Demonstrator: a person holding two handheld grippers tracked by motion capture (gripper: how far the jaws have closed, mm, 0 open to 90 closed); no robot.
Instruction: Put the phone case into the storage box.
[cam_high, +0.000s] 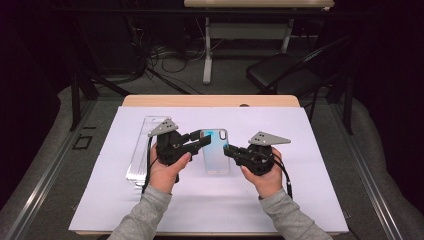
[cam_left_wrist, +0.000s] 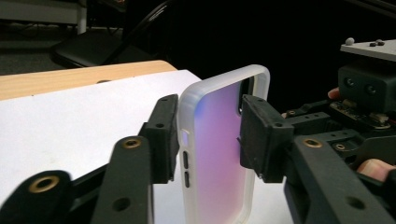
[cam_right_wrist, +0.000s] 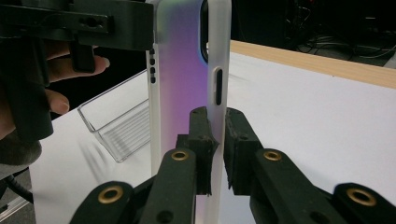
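Black jaws of the left gripper (cam_left_wrist: 210, 140) straddle the phone case (cam_left_wrist: 219, 154) across its width, pads at both side rims. Right of the case, the right gripper (cam_right_wrist: 217, 149) pinches one rim tight; the case's long axis stands upright between them above the white sheet (cam_high: 150, 210).

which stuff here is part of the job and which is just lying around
In use: phone case, left gripper across its width, right gripper pinching one side rim.
Lying about: clear plastic tray, folding chair, cables on the floor.
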